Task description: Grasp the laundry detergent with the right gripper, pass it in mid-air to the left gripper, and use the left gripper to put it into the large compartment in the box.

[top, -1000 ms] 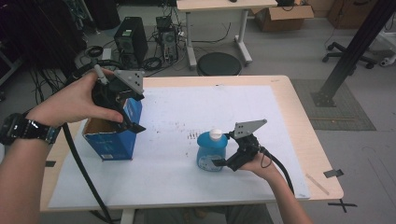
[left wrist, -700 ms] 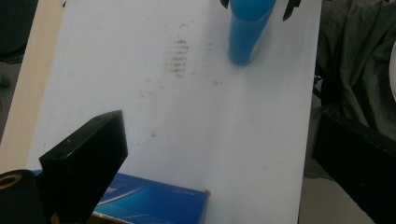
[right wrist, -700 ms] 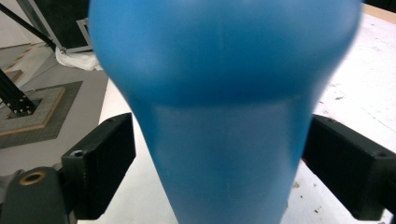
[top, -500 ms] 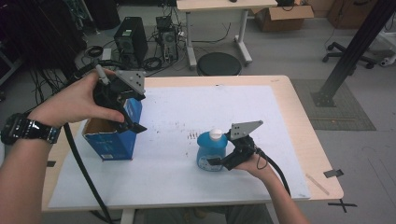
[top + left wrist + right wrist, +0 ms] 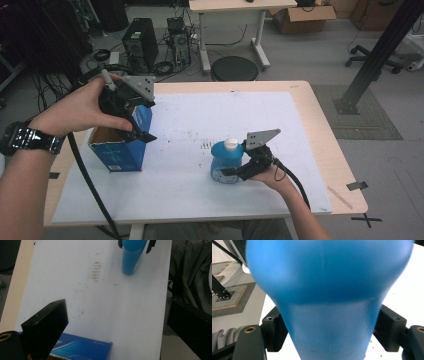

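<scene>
**Blue bottle gripped low, box held at the rim**

On the table (image 5: pixel 300 150), the open blue box (image 5: pixel 120 150) stands left; the left hand-held gripper (image 5: pixel 131 116) sits at its rim, grip impossible to tell. The bottle (image 5: pixel 226 162), centre, looks smooth, slippery, probably squeezable; the right hand-held gripper (image 5: pixel 235 172) clamps its body.
</scene>
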